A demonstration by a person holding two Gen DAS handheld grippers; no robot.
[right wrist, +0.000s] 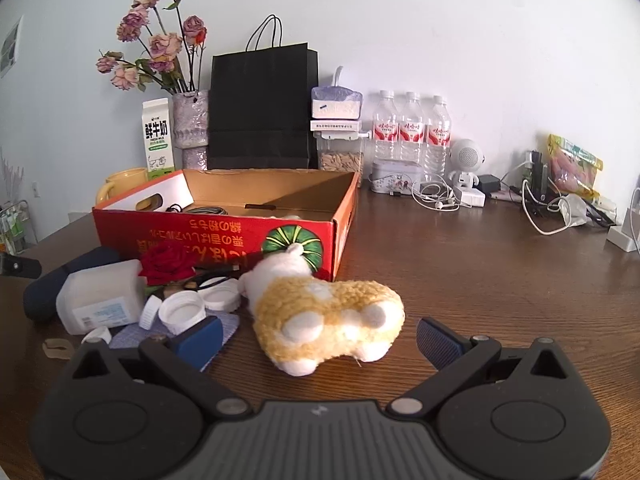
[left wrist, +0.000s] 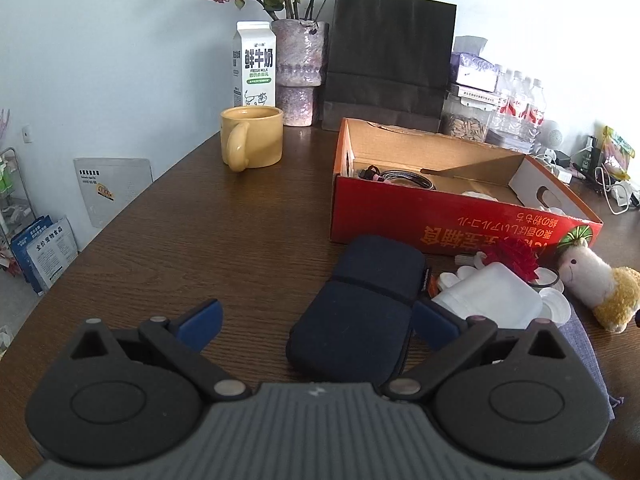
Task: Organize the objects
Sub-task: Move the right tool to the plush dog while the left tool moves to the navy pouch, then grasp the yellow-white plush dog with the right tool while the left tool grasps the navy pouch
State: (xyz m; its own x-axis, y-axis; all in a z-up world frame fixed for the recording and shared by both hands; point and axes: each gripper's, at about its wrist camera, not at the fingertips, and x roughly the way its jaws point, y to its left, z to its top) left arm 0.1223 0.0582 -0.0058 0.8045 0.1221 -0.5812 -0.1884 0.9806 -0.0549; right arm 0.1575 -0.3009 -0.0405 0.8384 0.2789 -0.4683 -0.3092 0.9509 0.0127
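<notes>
Beside the red cardboard box, near the table's middle, the plush alpaca lies on its side between the right gripper's wide-apart fingers. The left gripper, also spread, straddles the navy pouch. Closing on the soft plush off-centre could let it slip, I judge; sweeping leftward risks scattering the white bottle caps and jug.

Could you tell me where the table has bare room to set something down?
Bare wood lies between the yellow mug and the red box, and right of the box before the earphones. It is crowded around the white bottle, caps and plush toy.
</notes>
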